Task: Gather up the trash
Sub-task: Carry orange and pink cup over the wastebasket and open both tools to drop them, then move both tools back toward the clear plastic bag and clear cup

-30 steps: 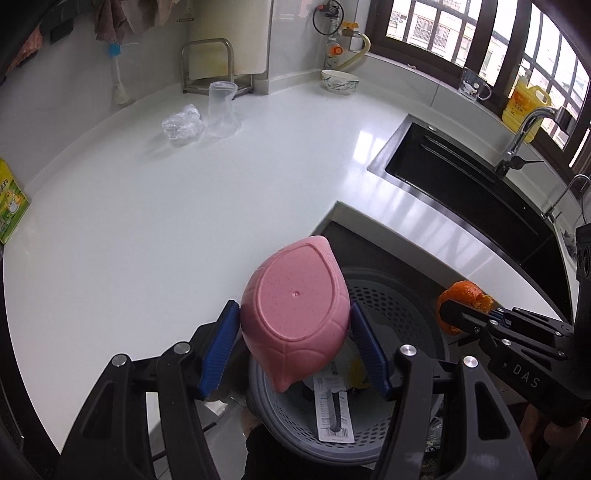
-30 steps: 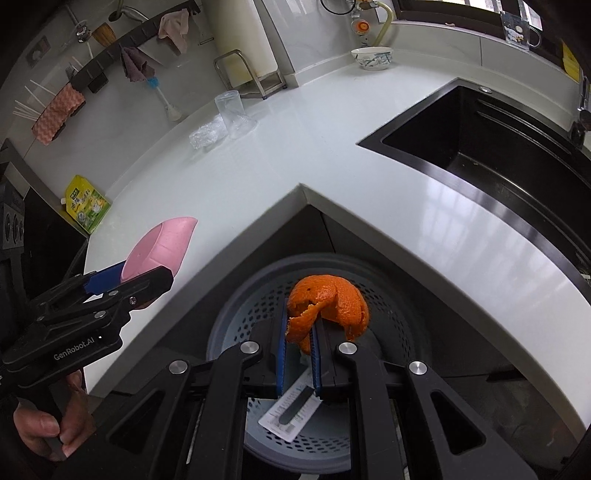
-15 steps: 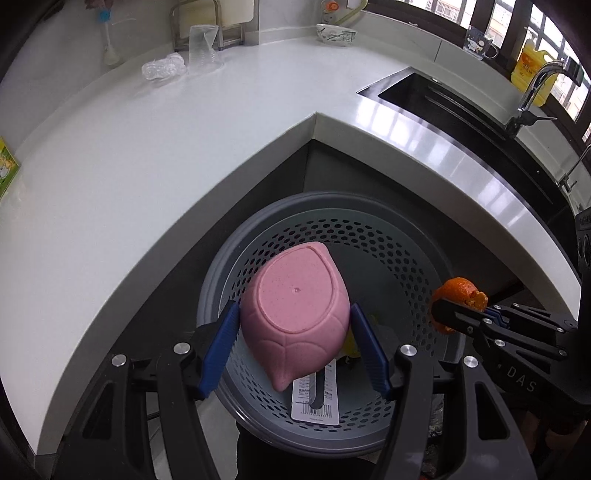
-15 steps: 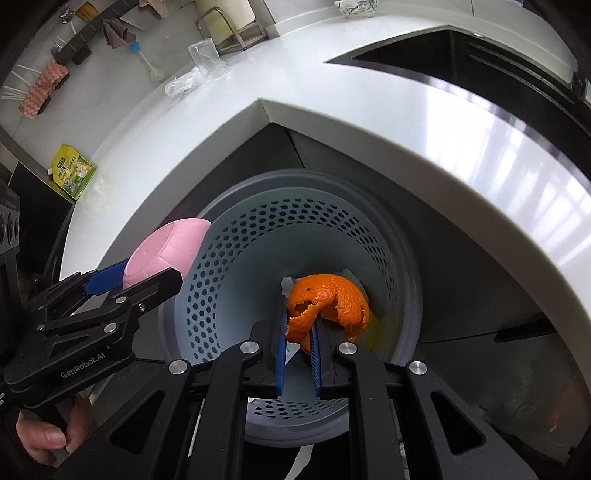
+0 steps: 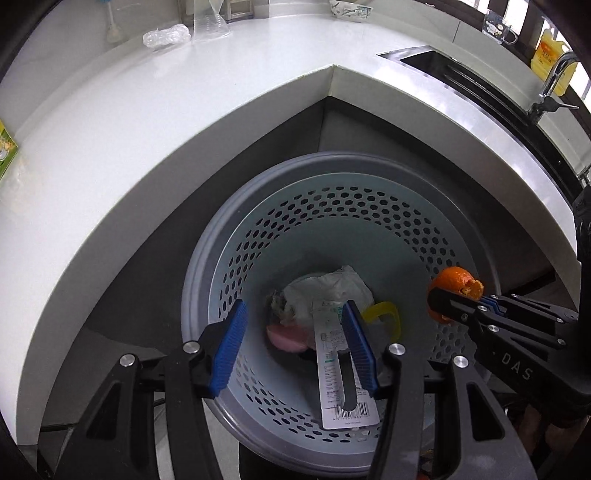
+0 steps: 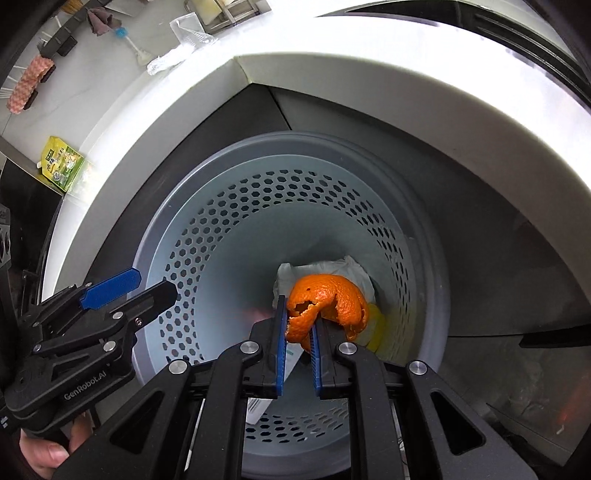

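A grey perforated trash bin (image 5: 332, 221) stands on the floor below the counter corner. At its bottom lie a pink shell-shaped piece (image 5: 286, 338), crumpled white paper (image 5: 325, 291), a yellow ring (image 5: 384, 314) and a long printed card package (image 5: 334, 369). My left gripper (image 5: 294, 308) hangs over the bin mouth, its jaws closing with nothing between them. My right gripper (image 6: 299, 314) is shut on an orange peel (image 6: 328, 299) above the inside of the bin (image 6: 258, 221). The left wrist view shows that peel (image 5: 456, 280) at the bin's right rim.
The white countertop (image 5: 147, 129) wraps around the bin above it, with a dark sink (image 5: 443, 70) at the right. A clear plastic cup (image 5: 208, 22) and crumpled clear plastic (image 5: 166, 35) sit far back. A green packet (image 6: 62, 168) lies at the left edge.
The pink piece left my left gripper and now lies at the bin's bottom. Both grippers sank from counter height toward the bin mouth; the right one kept the peel.
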Tool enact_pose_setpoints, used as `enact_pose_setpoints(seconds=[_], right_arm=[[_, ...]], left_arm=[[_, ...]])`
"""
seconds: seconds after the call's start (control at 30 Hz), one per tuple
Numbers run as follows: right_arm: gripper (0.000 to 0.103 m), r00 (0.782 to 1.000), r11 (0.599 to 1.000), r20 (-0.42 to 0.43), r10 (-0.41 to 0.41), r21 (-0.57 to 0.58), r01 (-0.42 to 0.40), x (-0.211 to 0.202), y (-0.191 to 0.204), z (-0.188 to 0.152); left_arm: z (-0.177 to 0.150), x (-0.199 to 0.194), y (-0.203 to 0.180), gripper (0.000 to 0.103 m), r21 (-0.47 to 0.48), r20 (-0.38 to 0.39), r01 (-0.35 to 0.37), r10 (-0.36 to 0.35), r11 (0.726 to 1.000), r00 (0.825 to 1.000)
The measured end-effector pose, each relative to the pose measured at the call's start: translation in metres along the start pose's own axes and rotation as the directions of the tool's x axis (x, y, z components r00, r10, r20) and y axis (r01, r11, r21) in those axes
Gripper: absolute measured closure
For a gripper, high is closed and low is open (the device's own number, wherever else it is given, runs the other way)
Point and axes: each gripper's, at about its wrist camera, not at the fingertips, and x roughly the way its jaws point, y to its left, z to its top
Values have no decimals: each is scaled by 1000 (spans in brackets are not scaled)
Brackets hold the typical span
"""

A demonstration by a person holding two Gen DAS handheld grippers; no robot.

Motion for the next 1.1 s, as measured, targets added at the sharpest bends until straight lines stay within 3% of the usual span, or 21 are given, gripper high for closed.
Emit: enact_pose_setpoints(seconds=[0.07,0.13,0.2,0.57,1.1], right_arm=[[90,1000,1000,-6,0,-4,0,2,-1,1],[66,1000,1000,-14,-10,-9,9,3,-1,1],[58,1000,1000,8,-25,-10,25,0,-1,0],[58,999,1000,22,-26,-6,26,-14,-1,-4],[57,1000,1000,-4,-16,19,16,-49,9,-8]], left_arm=[[1,0,1,46,-10,-1,-6,6,1000,1000],[1,-3,4,33,-29,4,-11,11,1000,1000],[0,-6,7,31,-42,12,-12,13,999,1000],[-3,-21,17,31,-76,-1,-59,59,995,998],[6,-76,26,19,-128,41,-88,94,988,995]])
